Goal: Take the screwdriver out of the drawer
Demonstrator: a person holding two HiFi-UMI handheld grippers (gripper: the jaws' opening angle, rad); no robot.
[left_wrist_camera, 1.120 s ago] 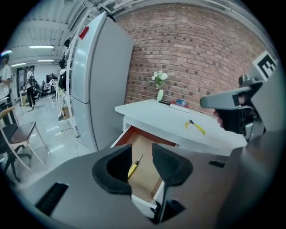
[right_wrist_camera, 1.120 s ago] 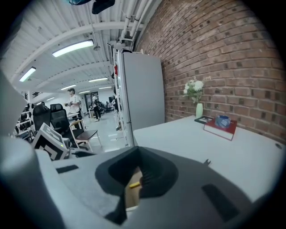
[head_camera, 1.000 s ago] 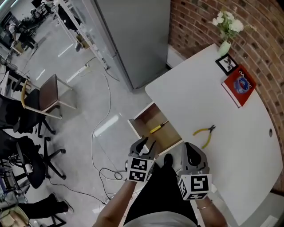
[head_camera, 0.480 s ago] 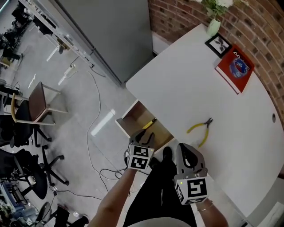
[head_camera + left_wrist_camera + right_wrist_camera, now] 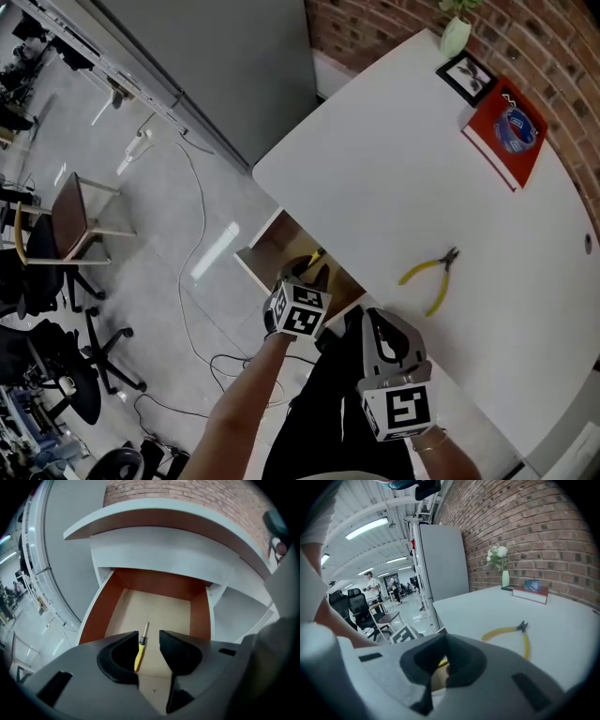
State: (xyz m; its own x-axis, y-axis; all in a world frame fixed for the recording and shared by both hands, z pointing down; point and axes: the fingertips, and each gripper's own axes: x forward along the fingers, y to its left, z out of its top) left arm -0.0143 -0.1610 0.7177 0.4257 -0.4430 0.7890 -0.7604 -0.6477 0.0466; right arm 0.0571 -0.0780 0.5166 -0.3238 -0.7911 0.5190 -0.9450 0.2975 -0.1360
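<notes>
A yellow-handled screwdriver (image 5: 139, 647) lies on the floor of the open drawer (image 5: 96, 616), shaft pointing to the back. My left gripper (image 5: 149, 641) hangs just above it, tilted down into the drawer, jaws open, the handle showing in the gap and untouched. From the head view, the left gripper (image 5: 311, 274) is over the drawer (image 5: 251, 265), covering most of the screwdriver (image 5: 315, 255). My right gripper (image 5: 370, 323) is beside it at the table's edge, empty, and in its own view its jaws (image 5: 446, 644) look shut.
Yellow pliers (image 5: 427, 277) lie on the white table (image 5: 375, 169) near the right gripper, also in the right gripper view (image 5: 511, 632). A red book (image 5: 511, 131), a picture frame (image 5: 466, 75) and a vase (image 5: 457, 33) stand far back. Cables (image 5: 187, 309) and chairs (image 5: 70, 216) are on the floor at left.
My left gripper has come down and forward from above the drawer's front to over its inside. The right gripper has sunk a little. The head view has shifted.
</notes>
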